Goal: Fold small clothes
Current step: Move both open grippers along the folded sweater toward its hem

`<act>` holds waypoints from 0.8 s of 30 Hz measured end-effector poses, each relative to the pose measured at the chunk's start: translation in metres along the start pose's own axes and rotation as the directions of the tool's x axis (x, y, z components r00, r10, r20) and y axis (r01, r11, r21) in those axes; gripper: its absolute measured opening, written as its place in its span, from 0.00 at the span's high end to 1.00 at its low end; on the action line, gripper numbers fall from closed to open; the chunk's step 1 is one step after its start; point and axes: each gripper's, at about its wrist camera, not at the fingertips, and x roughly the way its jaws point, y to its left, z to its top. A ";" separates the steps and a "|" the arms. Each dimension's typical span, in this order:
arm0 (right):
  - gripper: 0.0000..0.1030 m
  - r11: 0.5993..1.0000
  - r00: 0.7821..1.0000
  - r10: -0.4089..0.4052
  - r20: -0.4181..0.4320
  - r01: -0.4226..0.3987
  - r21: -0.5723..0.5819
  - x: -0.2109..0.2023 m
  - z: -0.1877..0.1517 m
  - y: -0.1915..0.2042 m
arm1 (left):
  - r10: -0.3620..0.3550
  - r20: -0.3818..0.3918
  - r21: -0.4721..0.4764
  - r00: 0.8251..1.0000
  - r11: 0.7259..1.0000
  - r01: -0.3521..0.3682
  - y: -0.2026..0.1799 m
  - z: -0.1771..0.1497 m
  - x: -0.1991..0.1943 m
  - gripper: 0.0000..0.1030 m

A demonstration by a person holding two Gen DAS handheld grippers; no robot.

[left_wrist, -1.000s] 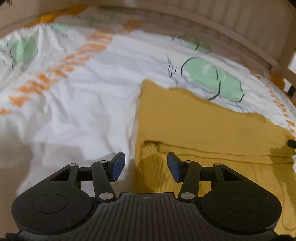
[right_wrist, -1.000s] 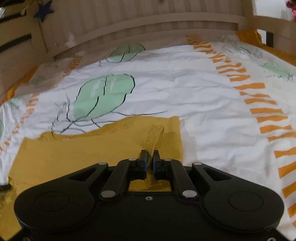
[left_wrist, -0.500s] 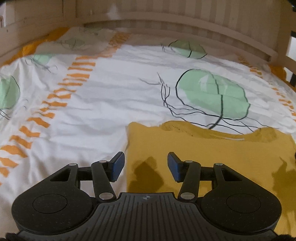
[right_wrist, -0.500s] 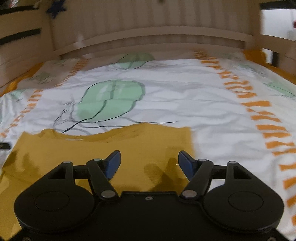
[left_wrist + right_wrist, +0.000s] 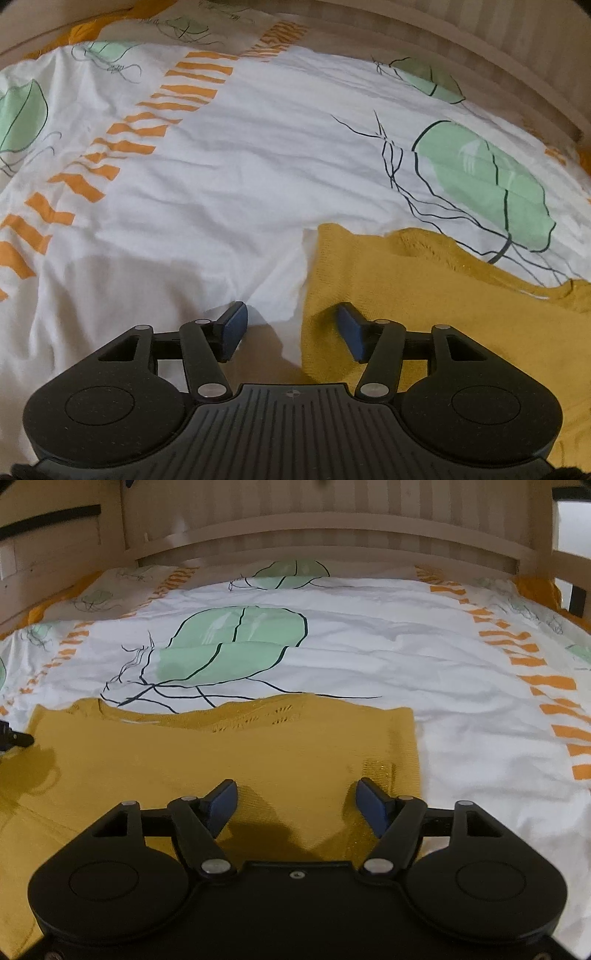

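Currently both tongs are opening and empty: left tongs [image 5: 291, 332] straddle the garment's left edge at lower centre, right tongs [image 5: 297, 806] hover over its right side. Risk: a bite here may also pinch the bedsheet [image 5: 221, 184] beneath. Mustard knit top [image 5: 240, 760] lies flat, folded, on the bed, pointelle holes near its upper edge.

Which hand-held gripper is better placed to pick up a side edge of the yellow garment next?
Probably the left hand-held gripper: the yellow garment's side edge lies between its opening jaws. The right hand-held gripper is over the cloth's inner area.
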 end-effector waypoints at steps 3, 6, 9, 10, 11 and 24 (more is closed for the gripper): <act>0.17 1.000 1.000 0.006 0.000 -0.006 -0.008 -0.003 0.002 0.002 | -0.011 -0.005 -0.011 1.000 1.000 0.011 0.001 0.001 -0.006 0.41; 0.08 1.000 1.000 0.018 0.002 -0.018 0.005 -0.018 0.004 0.000 | -0.086 -0.026 -0.057 0.996 0.995 0.084 0.010 -0.005 -0.020 0.27; 0.07 0.999 0.999 0.031 0.025 -0.032 0.023 -0.045 0.002 -0.004 | -0.135 -0.026 -0.092 0.990 0.987 0.132 0.018 -0.017 -0.040 0.23; 0.06 0.999 0.999 0.034 0.028 -0.035 0.029 -0.054 0.001 -0.005 | -0.140 -0.023 -0.089 0.990 0.987 0.137 0.019 -0.023 -0.049 0.23; 0.05 0.999 0.999 0.040 0.029 -0.041 0.034 -0.062 -0.001 -0.006 | -0.142 -0.021 -0.078 0.990 0.987 0.140 0.020 -0.030 -0.059 0.22; 0.01 0.979 0.995 0.077 -0.060 -0.064 0.193 -0.164 -0.057 -0.018 | -0.223 -0.013 -0.031 0.975 0.975 0.222 0.027 -0.111 -0.169 0.15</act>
